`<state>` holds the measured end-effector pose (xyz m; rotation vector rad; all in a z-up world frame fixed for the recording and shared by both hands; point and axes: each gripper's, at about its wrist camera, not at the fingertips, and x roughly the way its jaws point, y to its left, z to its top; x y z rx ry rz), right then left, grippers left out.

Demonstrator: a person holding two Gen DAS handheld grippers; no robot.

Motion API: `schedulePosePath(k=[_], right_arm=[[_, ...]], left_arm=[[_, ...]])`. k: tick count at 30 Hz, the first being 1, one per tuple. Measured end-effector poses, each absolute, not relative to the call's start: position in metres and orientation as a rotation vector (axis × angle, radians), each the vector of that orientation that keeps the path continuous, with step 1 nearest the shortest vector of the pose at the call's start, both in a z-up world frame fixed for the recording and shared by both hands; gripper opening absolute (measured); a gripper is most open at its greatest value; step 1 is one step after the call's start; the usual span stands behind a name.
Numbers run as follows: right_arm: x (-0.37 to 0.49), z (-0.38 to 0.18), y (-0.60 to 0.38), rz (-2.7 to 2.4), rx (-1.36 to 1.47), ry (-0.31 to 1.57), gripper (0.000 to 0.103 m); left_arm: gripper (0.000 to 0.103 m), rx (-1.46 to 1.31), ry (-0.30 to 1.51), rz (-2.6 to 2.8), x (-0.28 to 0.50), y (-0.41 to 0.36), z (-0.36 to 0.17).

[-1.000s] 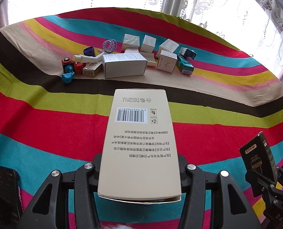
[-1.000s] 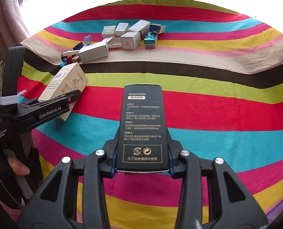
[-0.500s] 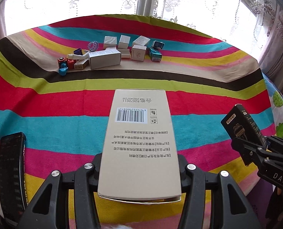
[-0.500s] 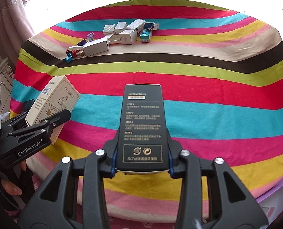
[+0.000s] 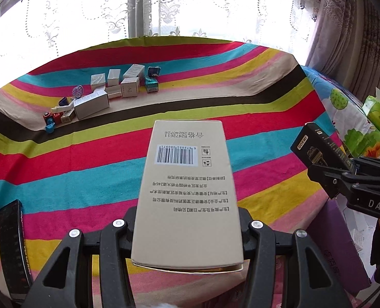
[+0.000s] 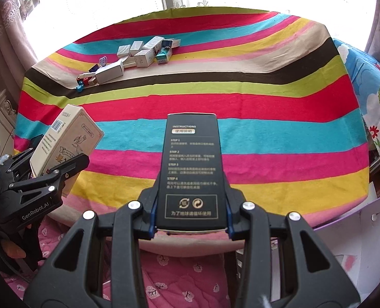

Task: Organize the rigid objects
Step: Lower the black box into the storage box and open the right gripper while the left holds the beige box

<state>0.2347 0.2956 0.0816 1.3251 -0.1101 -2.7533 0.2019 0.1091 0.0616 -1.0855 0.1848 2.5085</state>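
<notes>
My left gripper (image 5: 187, 233) is shut on a tall beige box (image 5: 187, 192) with a barcode, held above the near edge of the striped table (image 5: 61, 159). My right gripper (image 6: 190, 220) is shut on a black box (image 6: 191, 169) with printed instructions, held off the table's near edge. Each gripper shows in the other's view: the black box at the right (image 5: 315, 146), the beige box at the left (image 6: 64, 146). A cluster of small boxes (image 5: 113, 92) and toys lies at the table's far left, also in the right wrist view (image 6: 136, 56).
A black remote (image 5: 12, 243) lies at the table's near left edge. A purple box (image 5: 341, 243) stands off the table at the right, by a floral cloth (image 5: 349, 113). A pink quilt (image 6: 179, 277) lies below the near edge. Curtains and a bright window are behind.
Both grippers have pulled back from the table and risen, each keeping its box. The cluster of boxes now looks farther away and the table's near edge has come into view.
</notes>
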Motion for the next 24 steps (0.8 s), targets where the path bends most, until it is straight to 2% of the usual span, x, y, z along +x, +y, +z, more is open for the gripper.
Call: schedulePosePath(k=[14,24], right_arm=[[0.279,0.096,0.352,-2.864,1.337,-0.043,0.043],[0.315,0.099,0.409,-2.994,1.359,-0.143,0.043]], left_arm=[[0.052,-0.963,0.389,2.329,0.239,0.184,0.086],[0.052,-0.914,0.520,2.111,0.269,0.259,0.104]])
